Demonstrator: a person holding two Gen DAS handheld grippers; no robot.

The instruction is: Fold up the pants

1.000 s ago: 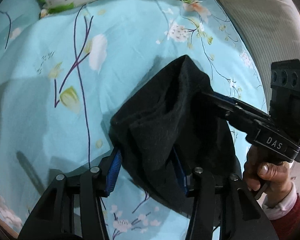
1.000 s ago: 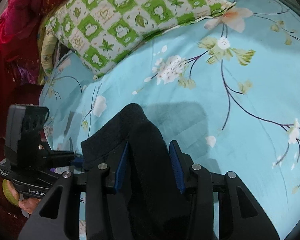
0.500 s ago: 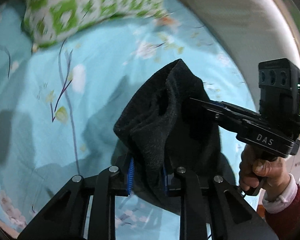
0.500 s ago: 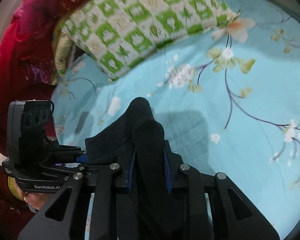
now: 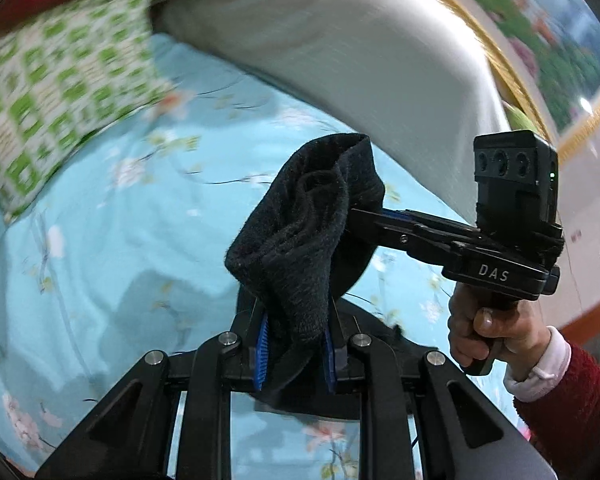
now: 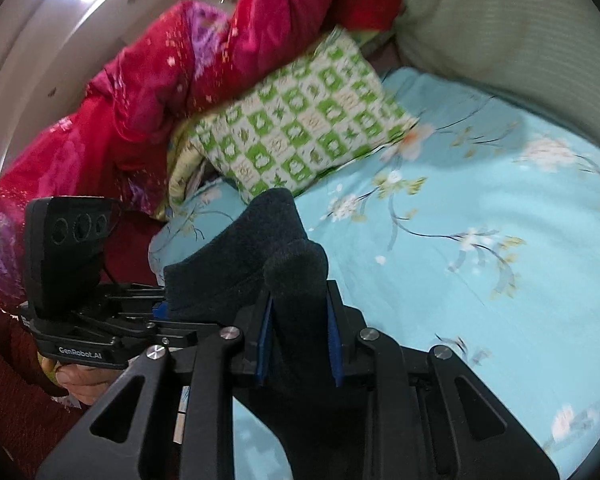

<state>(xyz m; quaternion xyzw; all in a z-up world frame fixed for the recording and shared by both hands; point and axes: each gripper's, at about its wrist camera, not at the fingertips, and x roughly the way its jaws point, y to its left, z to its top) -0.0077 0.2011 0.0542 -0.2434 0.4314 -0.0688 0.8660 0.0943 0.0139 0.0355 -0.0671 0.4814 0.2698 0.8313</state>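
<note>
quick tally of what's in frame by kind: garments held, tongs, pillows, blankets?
Black pants: 1, clamped by both tongs
Tongs: 2, left tongs, right tongs
Green checked pillow: 1
Red blanket: 1
Grey bolster: 1
Total: 6

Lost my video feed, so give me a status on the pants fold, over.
Left gripper and right gripper both shut on the black pants. Pants bunched, lifted off the blue bedsheet. Green checked pillow beyond, not blocking.

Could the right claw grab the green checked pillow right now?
Probably not yet. The right claw is shut on the black pants, so it is full. The green checked pillow lies uncovered beyond it on the bed.
</note>
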